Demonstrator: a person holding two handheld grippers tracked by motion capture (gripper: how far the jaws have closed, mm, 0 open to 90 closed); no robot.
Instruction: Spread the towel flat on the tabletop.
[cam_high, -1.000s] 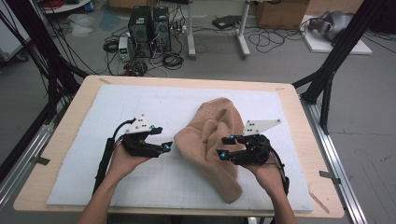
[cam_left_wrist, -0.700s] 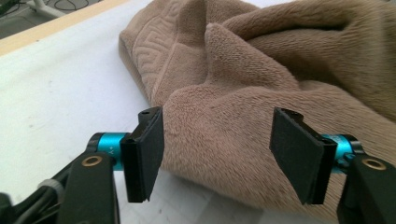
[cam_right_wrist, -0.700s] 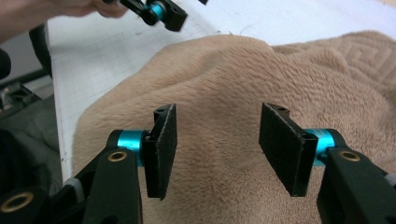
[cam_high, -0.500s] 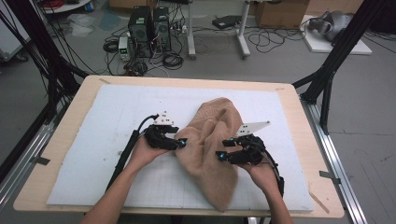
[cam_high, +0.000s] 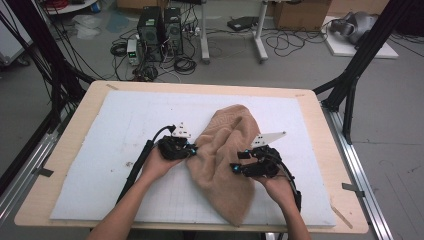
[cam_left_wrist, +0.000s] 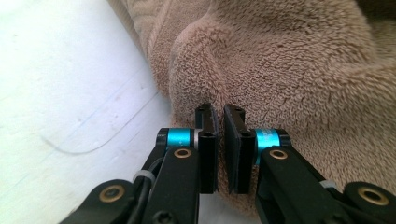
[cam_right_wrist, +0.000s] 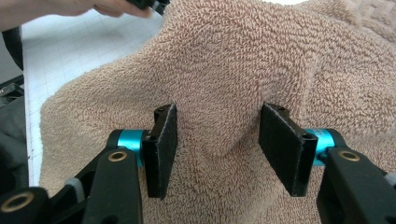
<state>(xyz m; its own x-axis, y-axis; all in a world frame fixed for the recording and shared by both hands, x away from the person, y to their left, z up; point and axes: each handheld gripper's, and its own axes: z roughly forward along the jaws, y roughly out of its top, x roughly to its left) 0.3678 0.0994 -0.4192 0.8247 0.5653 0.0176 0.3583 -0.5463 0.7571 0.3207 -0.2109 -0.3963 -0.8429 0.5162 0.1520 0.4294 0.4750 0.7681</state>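
A tan terry towel (cam_high: 225, 145) lies bunched on the white mat (cam_high: 115, 130). My left gripper (cam_high: 192, 150) is at the towel's left edge. In the left gripper view its jaws (cam_left_wrist: 219, 112) have just been closing and stand almost together, pinching a fold of the towel (cam_left_wrist: 280, 70). My right gripper (cam_high: 236, 161) rests on the towel's right side. Its jaws (cam_right_wrist: 217, 116) stand apart, and a raised ridge of towel (cam_right_wrist: 233, 60) lies between the pads without being squeezed. The left hand (cam_right_wrist: 70, 7) shows at the top left of the right gripper view.
The mat covers most of a wooden table (cam_high: 320, 100). Black frame legs (cam_high: 360, 65) stand at the table's far corners. Cables and computer boxes (cam_high: 160, 30) sit on the floor behind. Bare mat lies to the left and far side of the towel.
The left gripper moved right to the towel's edge and closed on it. The right gripper sank onto the towel, its jaws the same width apart.
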